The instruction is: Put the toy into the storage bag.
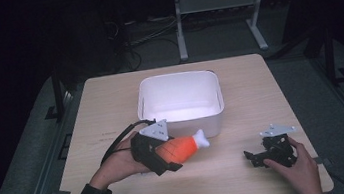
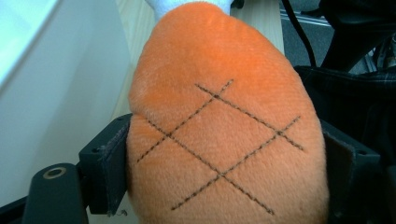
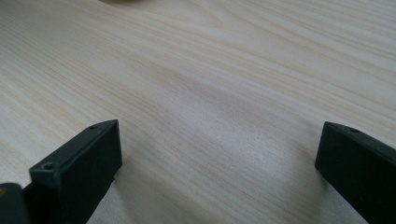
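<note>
Drumstick in the left grip, bin dead ahead.

Left gripper (image 1: 164, 159) has its jaws clamped on the fat orange end of the plush drumstick (image 1: 182, 147), held near the table's front just short of the white bin (image 1: 183, 121). Its long axis runs up and to the right, the white bone tip almost at the bin's near wall, so the drop looks like a short lift forward over the rim. Right gripper (image 1: 254, 158) sits well apart over bare table (image 3: 224, 74), jaws spread wide and holding nothing.
</note>
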`<action>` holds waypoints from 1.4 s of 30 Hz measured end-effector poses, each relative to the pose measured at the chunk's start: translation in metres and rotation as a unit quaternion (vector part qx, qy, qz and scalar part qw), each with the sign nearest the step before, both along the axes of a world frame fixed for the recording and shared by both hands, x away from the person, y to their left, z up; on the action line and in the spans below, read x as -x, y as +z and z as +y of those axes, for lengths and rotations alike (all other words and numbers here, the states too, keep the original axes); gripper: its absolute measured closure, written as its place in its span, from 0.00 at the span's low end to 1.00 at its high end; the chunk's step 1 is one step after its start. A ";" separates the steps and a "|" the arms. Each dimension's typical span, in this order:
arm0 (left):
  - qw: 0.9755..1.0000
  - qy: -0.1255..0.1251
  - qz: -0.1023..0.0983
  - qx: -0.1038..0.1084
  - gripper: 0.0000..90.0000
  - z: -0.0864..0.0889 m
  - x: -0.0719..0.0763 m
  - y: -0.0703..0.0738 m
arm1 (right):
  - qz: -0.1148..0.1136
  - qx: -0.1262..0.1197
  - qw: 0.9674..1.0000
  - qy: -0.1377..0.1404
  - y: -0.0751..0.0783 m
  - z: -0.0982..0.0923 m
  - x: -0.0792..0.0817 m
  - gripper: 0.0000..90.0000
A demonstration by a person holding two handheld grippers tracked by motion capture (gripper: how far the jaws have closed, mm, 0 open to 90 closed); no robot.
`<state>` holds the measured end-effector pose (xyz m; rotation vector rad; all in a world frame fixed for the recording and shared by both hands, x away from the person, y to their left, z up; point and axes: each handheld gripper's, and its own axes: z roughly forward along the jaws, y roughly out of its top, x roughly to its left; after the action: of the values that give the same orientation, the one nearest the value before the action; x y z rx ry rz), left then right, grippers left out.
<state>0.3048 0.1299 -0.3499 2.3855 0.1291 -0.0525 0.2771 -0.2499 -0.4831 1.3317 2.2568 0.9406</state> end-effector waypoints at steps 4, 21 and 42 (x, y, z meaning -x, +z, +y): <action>1.000 -0.006 0.001 0.008 0.19 0.001 -0.004 0.007 | 0.000 0.000 1.000 0.000 0.000 0.000 0.000 0.00; 1.000 -0.011 -0.013 0.016 0.19 -0.003 -0.023 0.040 | 0.000 0.000 1.000 0.000 0.000 0.000 0.000 0.00; 0.999 -0.015 -0.044 -0.002 0.19 -0.004 -0.066 0.066 | 0.000 0.000 1.000 0.000 0.000 0.000 0.000 0.00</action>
<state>0.3707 0.1264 -0.2835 2.3884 0.0506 0.0391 0.2769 -0.2498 -0.4830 1.3328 2.2564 0.9414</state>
